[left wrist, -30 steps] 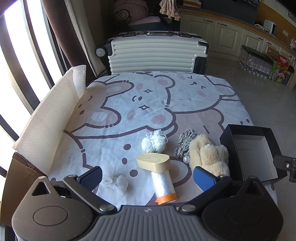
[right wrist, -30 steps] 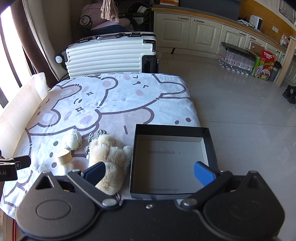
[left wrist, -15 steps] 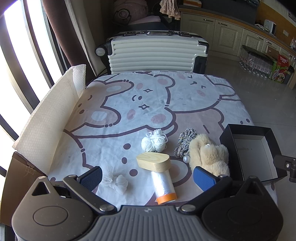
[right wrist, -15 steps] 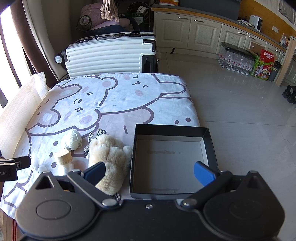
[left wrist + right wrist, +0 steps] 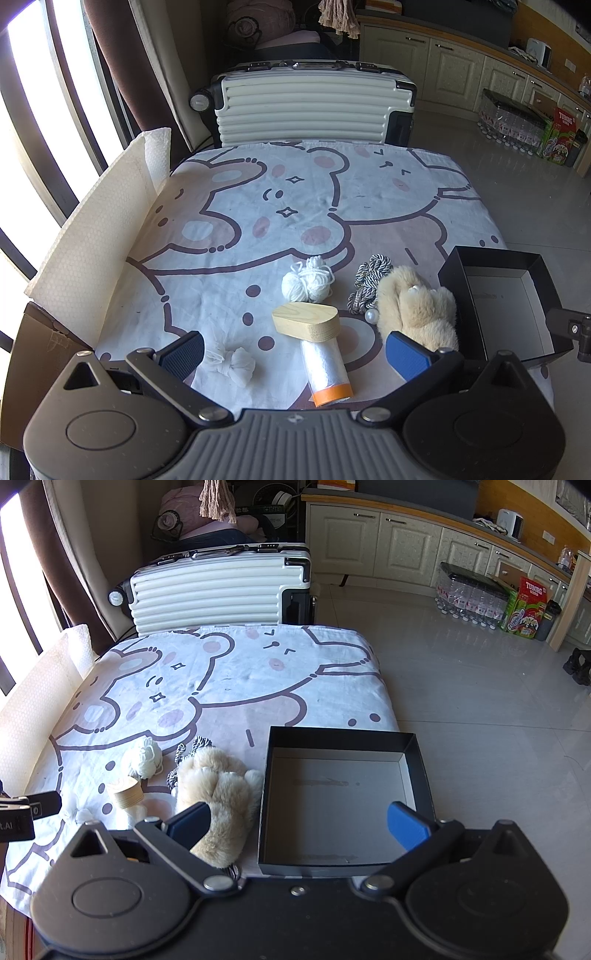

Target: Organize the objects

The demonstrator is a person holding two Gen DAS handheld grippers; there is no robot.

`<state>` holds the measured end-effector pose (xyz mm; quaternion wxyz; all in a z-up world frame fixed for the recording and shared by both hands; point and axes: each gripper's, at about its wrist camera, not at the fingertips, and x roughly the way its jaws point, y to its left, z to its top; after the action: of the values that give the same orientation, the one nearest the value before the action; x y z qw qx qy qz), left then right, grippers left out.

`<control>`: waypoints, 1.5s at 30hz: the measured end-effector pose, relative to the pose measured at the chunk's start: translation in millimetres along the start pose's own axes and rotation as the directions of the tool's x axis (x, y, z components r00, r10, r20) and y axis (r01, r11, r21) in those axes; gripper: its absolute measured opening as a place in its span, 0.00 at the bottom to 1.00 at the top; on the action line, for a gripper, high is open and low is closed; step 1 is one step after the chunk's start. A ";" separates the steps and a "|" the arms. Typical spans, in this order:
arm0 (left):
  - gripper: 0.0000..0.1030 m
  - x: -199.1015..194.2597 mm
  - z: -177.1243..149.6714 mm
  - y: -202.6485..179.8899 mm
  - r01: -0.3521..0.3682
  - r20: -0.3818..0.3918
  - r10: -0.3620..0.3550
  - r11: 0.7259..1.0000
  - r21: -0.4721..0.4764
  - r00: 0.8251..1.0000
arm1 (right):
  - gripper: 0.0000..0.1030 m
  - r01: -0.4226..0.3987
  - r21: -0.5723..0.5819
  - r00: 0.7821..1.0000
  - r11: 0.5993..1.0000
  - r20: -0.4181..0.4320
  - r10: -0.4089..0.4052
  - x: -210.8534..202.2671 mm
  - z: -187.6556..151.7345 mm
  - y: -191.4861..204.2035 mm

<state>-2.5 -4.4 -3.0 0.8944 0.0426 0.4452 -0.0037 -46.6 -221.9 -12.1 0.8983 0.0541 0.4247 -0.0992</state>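
On the bear-print cloth lie a wooden-capped clear roll with an orange end (image 5: 320,347), a white yarn ball (image 5: 307,283), a striped cord (image 5: 369,283), a small pearl bead (image 5: 371,315), a beige plush (image 5: 419,309) and a white gauze bundle (image 5: 232,363). An empty black box (image 5: 341,794) sits at the table's right front corner. My left gripper (image 5: 295,354) is open and empty, just in front of the roll. My right gripper (image 5: 299,825) is open and empty, over the box's near edge, with the plush (image 5: 218,794) beside its left finger.
A white suitcase (image 5: 314,107) stands behind the table. A white honeycomb paper sheet (image 5: 92,236) rises along the table's left edge, with a cardboard box (image 5: 33,354) below it. Kitchen cabinets and bottled water packs (image 5: 469,590) line the far right floor.
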 end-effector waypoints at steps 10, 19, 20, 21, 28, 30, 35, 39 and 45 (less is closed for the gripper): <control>1.00 0.9 -2.1 -0.8 0.003 0.000 -0.003 1.000 0.005 1.000 | 1.00 0.003 0.002 1.000 1.000 -0.001 -0.003 0.3 0.2 -1.3; 1.00 1.9 -5.4 -2.0 0.003 -0.001 -0.003 1.000 0.008 1.000 | 1.00 0.005 0.002 1.000 1.000 -0.002 -0.005 0.2 0.4 -1.6; 1.00 1.9 -5.1 -1.8 0.003 -0.001 -0.003 1.000 0.008 1.000 | 1.00 0.005 0.002 1.000 1.000 -0.002 -0.005 0.2 0.3 -1.8; 1.00 1.9 -5.0 -1.8 0.003 -0.001 -0.003 1.000 0.009 1.000 | 1.00 0.005 0.002 1.000 1.000 -0.002 -0.005 0.2 0.2 -2.0; 1.00 3.2 -7.1 -2.9 0.000 -0.003 0.000 1.000 0.013 1.000 | 1.00 0.009 0.004 1.000 1.000 -0.002 -0.009 -0.7 0.5 -0.9; 1.00 2.9 -7.9 -2.8 0.000 -0.001 0.000 1.000 0.013 1.000 | 1.00 0.009 0.005 1.000 1.000 -0.001 -0.009 -1.3 0.3 -0.6; 1.00 -1.7 -3.4 2.6 0.014 0.015 -0.014 1.000 0.001 1.000 | 1.00 0.012 0.004 1.000 1.000 0.007 -0.012 -0.5 0.8 -3.5; 1.00 -6.9 0.0 6.2 0.029 0.030 -0.028 0.999 -0.017 0.999 | 1.00 0.013 -0.005 1.000 1.000 0.025 -0.012 -4.3 2.6 -2.7; 1.00 -10.3 11.8 12.0 0.008 0.042 -0.007 1.000 -0.020 0.999 | 1.00 0.004 0.003 0.999 1.000 0.046 -0.004 -9.0 15.3 2.9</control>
<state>1.2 6.3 13.2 0.9039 0.0317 0.4266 -0.0036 -40.0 -220.7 4.6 0.9075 0.0523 0.4039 -0.1028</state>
